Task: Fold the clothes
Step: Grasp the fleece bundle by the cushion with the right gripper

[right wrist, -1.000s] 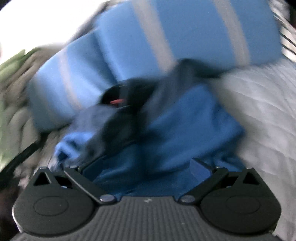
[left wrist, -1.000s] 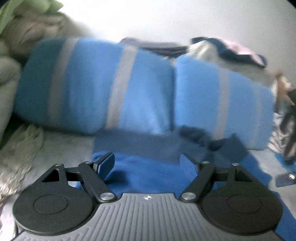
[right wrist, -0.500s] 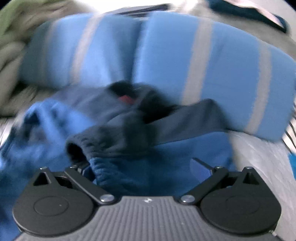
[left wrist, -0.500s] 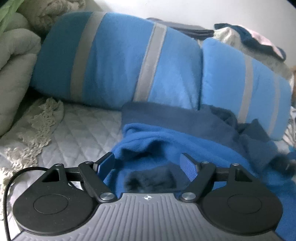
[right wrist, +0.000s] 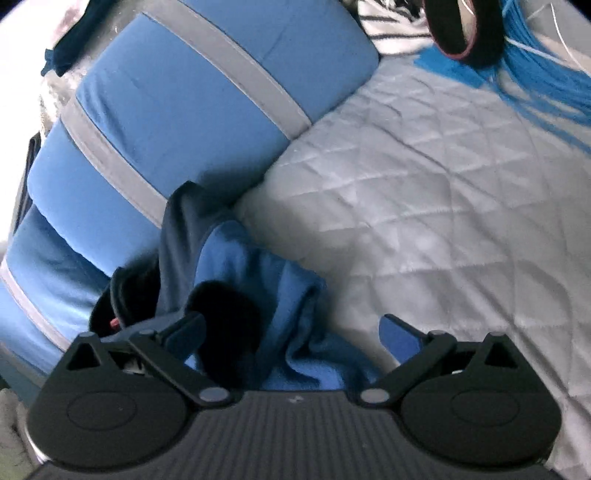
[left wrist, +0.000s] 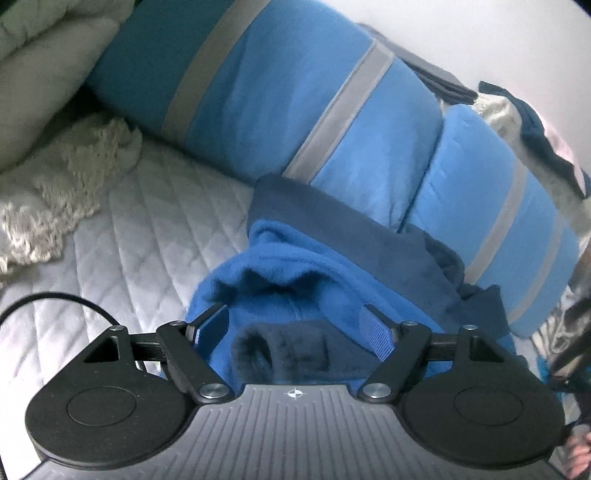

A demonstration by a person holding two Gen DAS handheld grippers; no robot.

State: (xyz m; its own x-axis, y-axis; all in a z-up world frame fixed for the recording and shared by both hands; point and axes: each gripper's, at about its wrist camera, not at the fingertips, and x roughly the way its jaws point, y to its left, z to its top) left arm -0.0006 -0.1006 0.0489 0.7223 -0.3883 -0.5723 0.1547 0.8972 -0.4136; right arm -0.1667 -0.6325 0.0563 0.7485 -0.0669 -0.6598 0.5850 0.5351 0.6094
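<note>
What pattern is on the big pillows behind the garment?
Light blue with grey stripes; clearest in the left wrist view.

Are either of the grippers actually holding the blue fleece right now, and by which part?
Neither. Both the left gripper and the right gripper stand open over the blue fleece garment, with fabric bunched between the fingers but no pad pressing on it.

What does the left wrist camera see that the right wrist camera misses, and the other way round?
Only the left wrist view shows the cream fringed throw and a black cable on the quilt. Only the right wrist view shows a dark strap loop and bright blue cords. Both show the blue fleece garment, the blue striped pillows and the white quilt.
</note>
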